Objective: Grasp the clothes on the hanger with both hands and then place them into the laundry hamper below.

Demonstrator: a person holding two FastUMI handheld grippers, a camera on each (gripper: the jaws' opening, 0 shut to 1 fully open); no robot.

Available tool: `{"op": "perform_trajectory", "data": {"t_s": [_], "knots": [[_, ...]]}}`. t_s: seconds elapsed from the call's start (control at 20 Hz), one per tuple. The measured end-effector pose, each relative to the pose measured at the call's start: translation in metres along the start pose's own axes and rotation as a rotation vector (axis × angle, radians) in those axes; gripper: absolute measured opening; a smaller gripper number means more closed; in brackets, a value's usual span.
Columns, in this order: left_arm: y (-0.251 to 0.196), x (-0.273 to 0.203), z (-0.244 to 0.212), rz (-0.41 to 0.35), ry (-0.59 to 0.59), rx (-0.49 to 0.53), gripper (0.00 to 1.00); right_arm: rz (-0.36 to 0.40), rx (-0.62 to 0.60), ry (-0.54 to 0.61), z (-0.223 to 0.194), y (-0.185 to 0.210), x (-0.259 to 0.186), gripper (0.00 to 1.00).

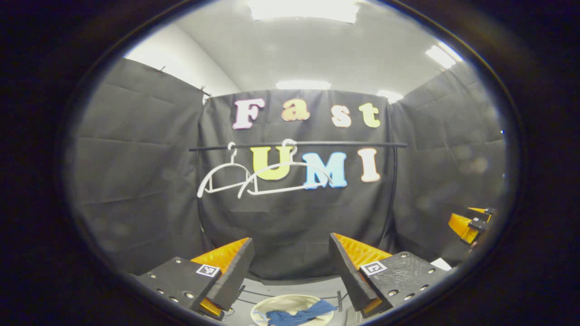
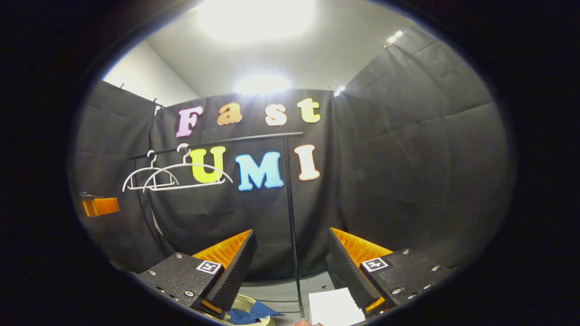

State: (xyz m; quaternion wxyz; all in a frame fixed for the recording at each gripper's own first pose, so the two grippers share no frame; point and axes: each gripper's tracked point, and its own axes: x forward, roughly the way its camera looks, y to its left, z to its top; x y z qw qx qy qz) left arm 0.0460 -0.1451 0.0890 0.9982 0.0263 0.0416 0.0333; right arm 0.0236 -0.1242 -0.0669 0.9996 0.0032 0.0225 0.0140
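Both the left gripper (image 1: 290, 267) and the right gripper (image 2: 290, 262) are held with fingers spread, empty. Two white hangers (image 1: 253, 179) hang bare on the rail (image 1: 362, 144). A blue garment (image 1: 297, 314) is seen draped in the laundry hamper (image 1: 290, 300) below, possibly over its rim, so it could slide out.

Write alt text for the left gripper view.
Two bare white hangers hang on a black rail against the booth's black cloth wall. Below, between the open left gripper fingers, a blue garment lies in a pale round hamper. The right gripper shows at the right edge.
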Motion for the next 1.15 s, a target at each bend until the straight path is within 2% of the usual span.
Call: {"op": "perform_trajectory", "data": {"t_s": [0.15, 0.2, 0.25, 0.3, 0.4, 0.45, 0.65, 0.8, 1.15], "knots": [[0.012, -0.032, 0.033, 0.038, -0.07, -0.024, 0.96, -0.013, 0.02, -0.058, 0.025, -0.006, -0.003, 0.92], [0.016, -0.038, 0.042, 0.042, -0.096, -0.027, 0.96, -0.023, 0.031, -0.078, 0.033, -0.007, -0.005, 0.99], [0.022, -0.047, 0.051, 0.05, -0.12, -0.026, 0.96, -0.032, 0.044, -0.094, 0.038, -0.008, -0.007, 0.92], [0.03, -0.052, 0.059, 0.06, -0.147, -0.023, 0.96, -0.042, 0.062, -0.115, 0.044, -0.007, -0.01, 0.95], [0.043, -0.062, 0.067, 0.073, -0.182, -0.011, 0.96, -0.065, 0.082, -0.149, 0.05, -0.005, -0.013, 0.95], [0.048, -0.065, 0.068, 0.076, -0.189, -0.009, 0.96, -0.075, 0.081, -0.153, 0.05, -0.005, -0.014, 0.9], [0.064, -0.069, 0.066, 0.105, -0.236, -0.023, 0.96, -0.071, 0.04, -0.109, 0.035, 0.007, -0.021, 0.91], [0.061, -0.059, 0.049, 0.045, -0.222, -0.042, 0.96, -0.074, -0.018, -0.085, 0.025, 0.015, -0.022, 0.95], [0.077, -0.042, 0.019, 0.02, -0.207, -0.056, 0.96, -0.047, -0.078, -0.098, 0.023, 0.051, -0.025, 0.95]]}}
